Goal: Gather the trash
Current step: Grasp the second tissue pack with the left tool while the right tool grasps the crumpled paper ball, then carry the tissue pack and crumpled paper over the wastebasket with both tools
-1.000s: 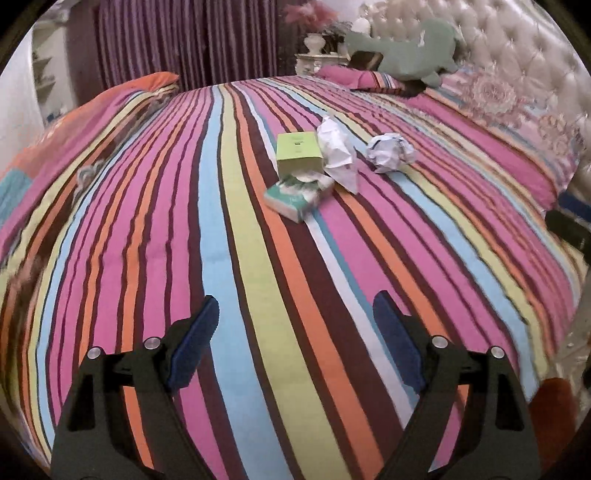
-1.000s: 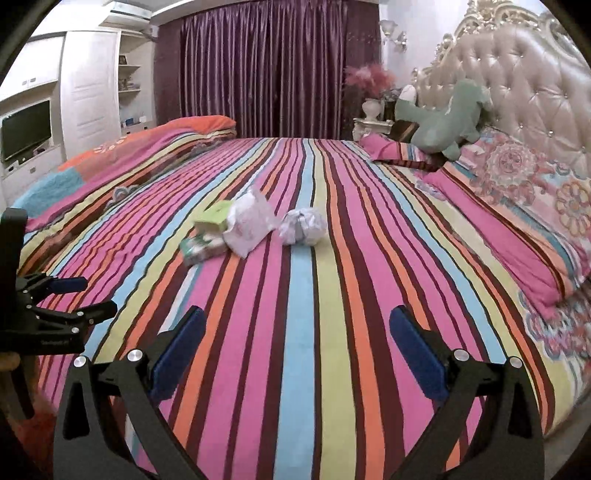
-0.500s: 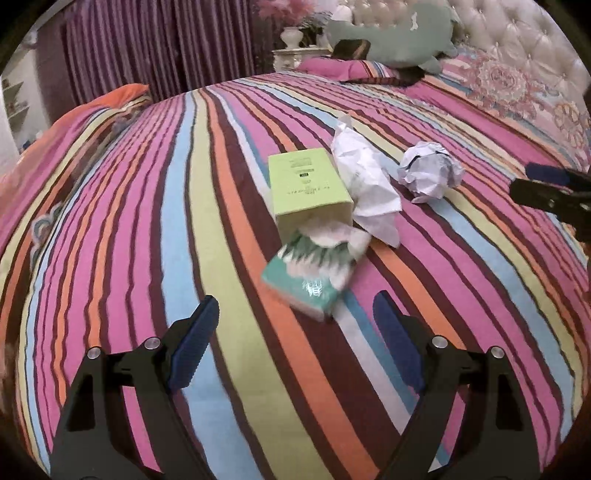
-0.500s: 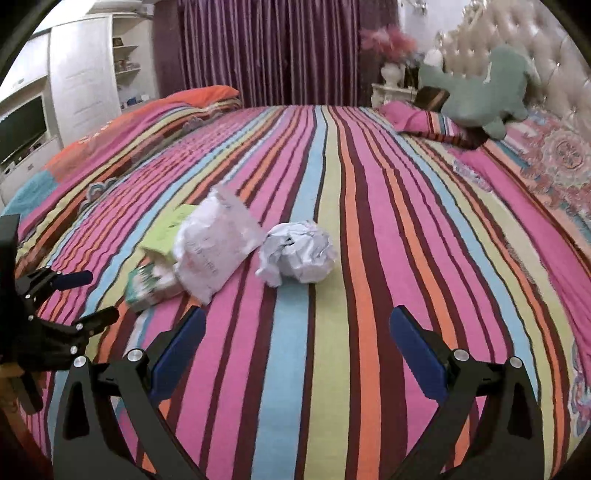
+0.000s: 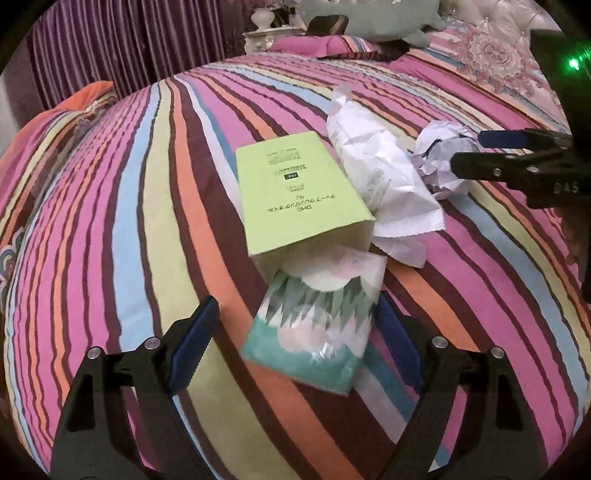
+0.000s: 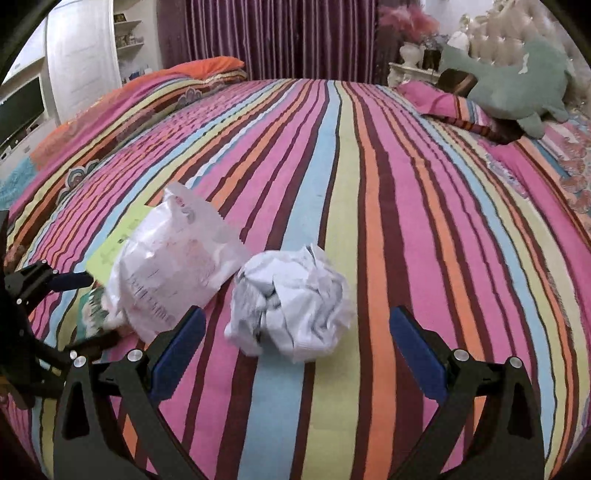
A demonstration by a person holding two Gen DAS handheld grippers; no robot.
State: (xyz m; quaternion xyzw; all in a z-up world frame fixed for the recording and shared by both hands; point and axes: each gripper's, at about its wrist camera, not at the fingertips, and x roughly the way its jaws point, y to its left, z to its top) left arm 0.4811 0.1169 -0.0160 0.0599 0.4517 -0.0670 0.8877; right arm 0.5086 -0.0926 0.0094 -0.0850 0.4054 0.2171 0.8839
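Note:
Trash lies in a cluster on the striped bedspread (image 5: 122, 229): a teal and white tissue pack (image 5: 317, 325), a flat lime-green carton (image 5: 295, 192), a white plastic bag (image 5: 380, 173) and a crumpled paper ball (image 5: 439, 162). My left gripper (image 5: 295, 339) is open, its fingers on either side of the tissue pack's near end without pressing it. In the right wrist view the paper ball (image 6: 291, 302) sits just ahead of my open right gripper (image 6: 299, 350), with the white bag (image 6: 173, 258) and green carton (image 6: 118, 240) to its left. The right gripper's fingers (image 5: 509, 155) reach the paper ball in the left wrist view.
A green plush toy (image 6: 517, 88) and pillows lie by the tufted headboard (image 6: 517, 22). Purple curtains (image 6: 280, 37), a nightstand with a vase (image 6: 410, 62) and a white cabinet (image 6: 81, 66) stand beyond the bed. The left gripper (image 6: 48, 299) shows at the right wrist view's left edge.
Both grippers have moved forward and down toward the trash, which now looms much larger. The left one has come up around the tissue pack, the right one up to the paper ball. Jaws stayed open.

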